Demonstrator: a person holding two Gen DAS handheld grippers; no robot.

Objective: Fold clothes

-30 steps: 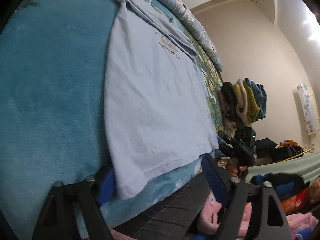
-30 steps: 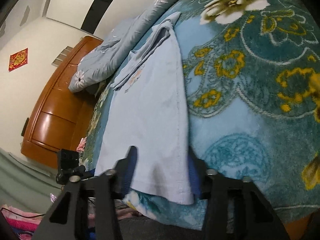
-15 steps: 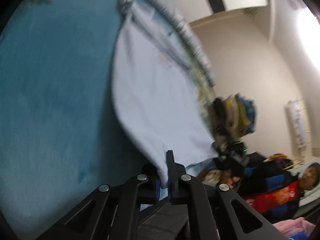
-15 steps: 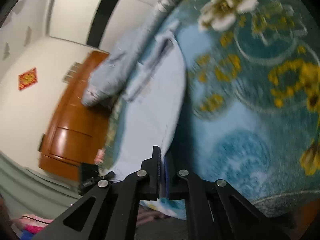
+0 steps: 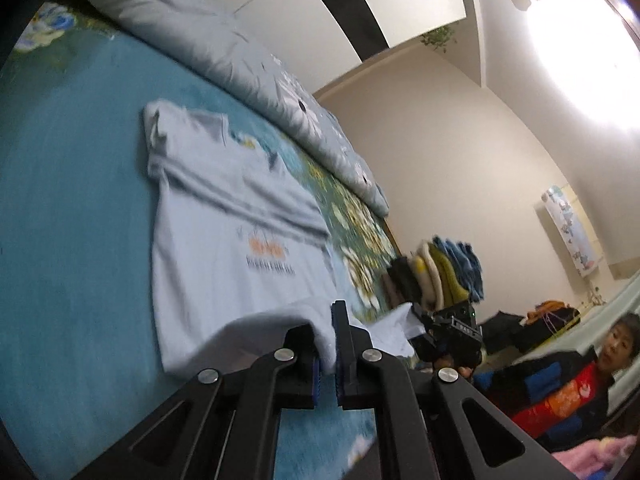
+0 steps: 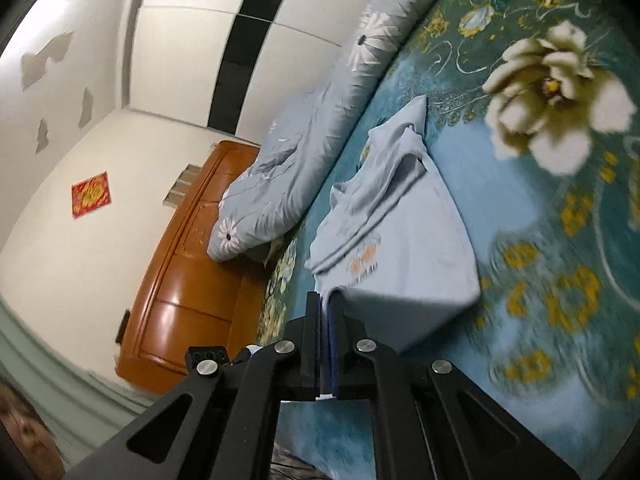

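Left wrist view showed the left gripper [image 5: 326, 354] and right gripper [image 6: 323, 344] each clamped on the t-shirt [image 5: 224, 264] hem, lifted off the bed [image 5: 60, 240] probably to fold it toward the collar.

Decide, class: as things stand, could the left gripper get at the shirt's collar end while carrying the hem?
Probably yes. The left gripper has its jaws shut on the hem of the light blue shirt, and only flat shirt lies between it and the collar; nothing stands in the way on the blanket.
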